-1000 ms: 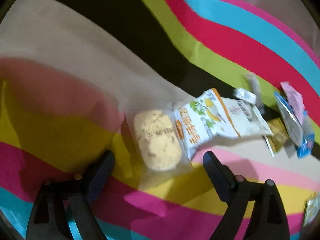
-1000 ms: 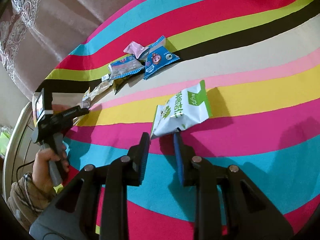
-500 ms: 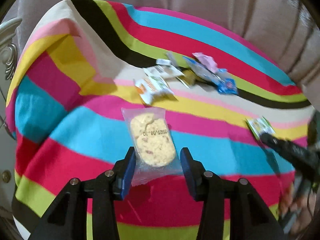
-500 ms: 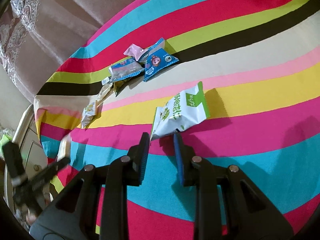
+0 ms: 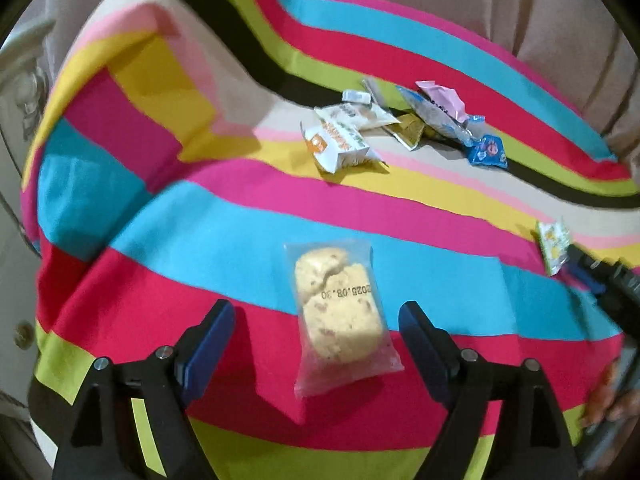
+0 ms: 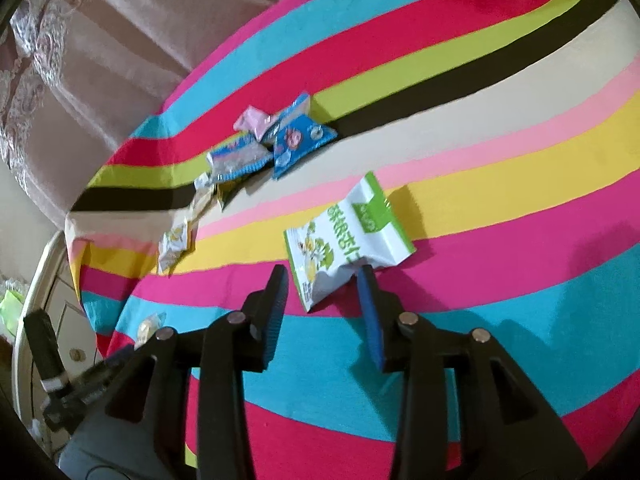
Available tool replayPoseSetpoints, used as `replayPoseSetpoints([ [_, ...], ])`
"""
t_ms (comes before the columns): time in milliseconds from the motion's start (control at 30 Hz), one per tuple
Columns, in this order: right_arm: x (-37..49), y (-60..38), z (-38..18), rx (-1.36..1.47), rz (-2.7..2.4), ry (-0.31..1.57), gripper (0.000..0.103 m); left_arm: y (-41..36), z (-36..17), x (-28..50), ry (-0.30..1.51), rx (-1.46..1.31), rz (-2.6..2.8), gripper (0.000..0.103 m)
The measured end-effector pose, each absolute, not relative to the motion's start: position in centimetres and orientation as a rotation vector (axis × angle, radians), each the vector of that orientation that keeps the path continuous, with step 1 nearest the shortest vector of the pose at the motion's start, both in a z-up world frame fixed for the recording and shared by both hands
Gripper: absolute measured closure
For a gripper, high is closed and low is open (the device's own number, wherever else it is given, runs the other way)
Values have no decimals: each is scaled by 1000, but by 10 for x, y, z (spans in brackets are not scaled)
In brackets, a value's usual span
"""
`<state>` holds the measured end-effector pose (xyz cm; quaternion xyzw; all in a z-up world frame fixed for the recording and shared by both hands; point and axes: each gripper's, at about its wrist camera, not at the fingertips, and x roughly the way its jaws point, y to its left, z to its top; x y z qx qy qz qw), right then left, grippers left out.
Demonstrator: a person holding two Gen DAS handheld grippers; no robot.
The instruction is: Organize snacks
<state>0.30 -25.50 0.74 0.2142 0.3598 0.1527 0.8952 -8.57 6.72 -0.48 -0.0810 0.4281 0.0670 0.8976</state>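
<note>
A cookie in a clear wrapper (image 5: 340, 316) lies on the striped cloth (image 5: 240, 240) between the wide-open fingers of my left gripper (image 5: 316, 320), free of both pads. A white and green snack bag (image 6: 348, 240) lies on the cloth just ahead of my right gripper (image 6: 324, 280), whose jaws now stand apart; the bag's lower edge touches the right fingertip (image 6: 366, 276). That bag also shows at the right in the left wrist view (image 5: 554, 246). A pile of small snack packets (image 5: 404, 124) lies further back, also in the right wrist view (image 6: 264, 148).
The cloth covers a raised surface that drops off at the left (image 5: 48, 184). Padded brown upholstery (image 6: 120, 40) stands behind it. White furniture with a knob (image 6: 76, 354) is at the lower left. The other hand-held gripper (image 6: 52, 368) shows at the left edge.
My left gripper carried the cookie from the pile to the near stripes, opened and let it go. My right gripper has opened wider around the green bag's corner.
</note>
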Motion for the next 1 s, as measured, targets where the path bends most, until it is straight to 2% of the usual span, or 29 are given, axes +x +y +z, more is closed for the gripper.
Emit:
replayPoseSetpoints([
  [100, -2, -266, 3, 513, 274, 765, 51, 61, -6, -85, 892, -122, 153, 18],
  [300, 4, -274, 4, 550, 232, 755, 45, 62, -6, -84, 895, -115, 162, 16],
  [367, 8, -266, 8, 526, 193, 754, 35, 62, -7, -85, 897, -114, 162, 13],
  [433, 16, -247, 13, 452, 163, 769, 16, 62, -8, -85, 899, -115, 162, 11],
  [567, 36, -201, 13, 202, 97, 813, 14, 61, -8, -84, 903, -115, 159, 8],
  [700, 52, -185, 11, 112, 64, 833, 14, 61, -8, -85, 903, -119, 161, 8],
  [733, 55, -183, 10, 91, 55, 837, 17, 61, -9, -85, 903, -119, 162, 8],
  [767, 56, -179, 9, 49, 37, 840, 24, 61, -9, -85, 903, -119, 163, 8],
  [800, 55, -176, 10, 18, 32, 830, 53, 61, -8, -85, 903, -118, 162, 8],
  [833, 51, -174, 11, 12, 66, 821, 71, 61, -8, -85, 903, -119, 162, 8],
  [1000, 13, -186, 13, 83, 153, 832, 75, 62, -9, -85, 904, -118, 163, 7],
])
